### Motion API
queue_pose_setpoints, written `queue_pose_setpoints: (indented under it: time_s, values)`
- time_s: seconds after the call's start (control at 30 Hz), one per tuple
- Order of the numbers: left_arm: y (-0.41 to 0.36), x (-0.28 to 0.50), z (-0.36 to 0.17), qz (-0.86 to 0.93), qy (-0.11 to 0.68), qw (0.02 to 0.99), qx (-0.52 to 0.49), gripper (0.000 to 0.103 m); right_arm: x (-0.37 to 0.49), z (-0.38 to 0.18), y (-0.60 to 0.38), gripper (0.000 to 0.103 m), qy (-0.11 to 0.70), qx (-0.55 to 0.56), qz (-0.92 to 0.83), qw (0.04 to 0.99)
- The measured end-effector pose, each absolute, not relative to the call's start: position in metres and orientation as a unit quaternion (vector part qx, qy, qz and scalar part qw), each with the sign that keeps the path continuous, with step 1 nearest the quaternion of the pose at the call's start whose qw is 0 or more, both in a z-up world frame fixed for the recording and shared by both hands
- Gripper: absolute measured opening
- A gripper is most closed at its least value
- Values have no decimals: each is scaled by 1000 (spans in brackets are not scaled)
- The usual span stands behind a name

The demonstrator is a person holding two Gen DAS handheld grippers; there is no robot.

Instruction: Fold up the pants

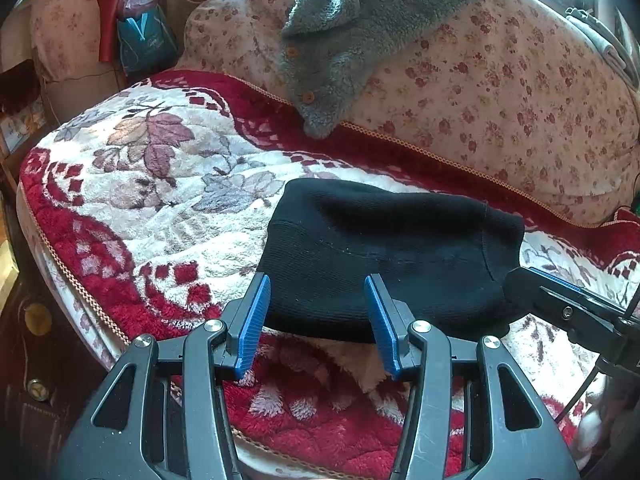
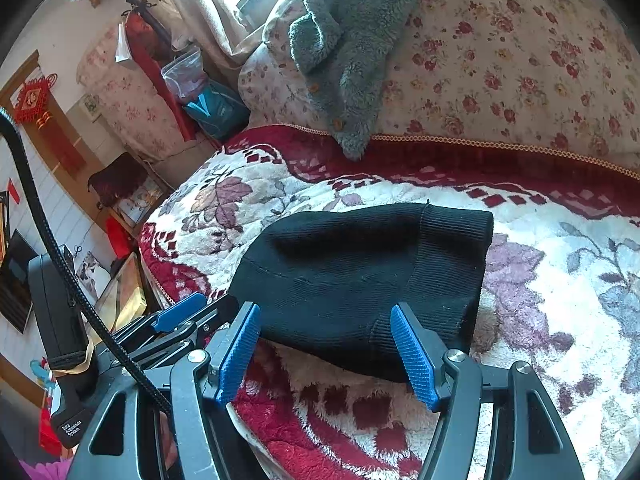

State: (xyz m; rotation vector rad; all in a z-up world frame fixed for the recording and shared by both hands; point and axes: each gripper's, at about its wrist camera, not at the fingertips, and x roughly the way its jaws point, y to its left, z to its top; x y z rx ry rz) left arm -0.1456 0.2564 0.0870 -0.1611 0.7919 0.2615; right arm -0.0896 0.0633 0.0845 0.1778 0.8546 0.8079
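Left gripper [image 1: 318, 320] at near-left edge of pants [image 1: 392, 256]; jaws apart, nothing pinched, pads not pressing cloth; pants = compact black bundle, mid blanket [image 1: 160, 200], apparently already folded several times; right gripper [image 2: 326, 354] at near-right edge, also spread, empty, fabric edge between pads but no grip; grey fleece [image 1: 332, 40] on floral cushion [image 1: 500, 92] behind, well apart. Judged: folding approx done; left maybe final smoothing/tidy, else withdraw.
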Motion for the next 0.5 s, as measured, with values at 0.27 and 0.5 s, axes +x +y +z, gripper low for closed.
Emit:
queue_pose_setpoints:
  time_s: [0.27,0.5]
  values:
    - [257,-146,88,132,378,914,-72,48,-89,84,63,66,403,85,380,828]
    - [238,-146,98,131,349,927,-48,48,-86,81,54,66,403,93,377,829]
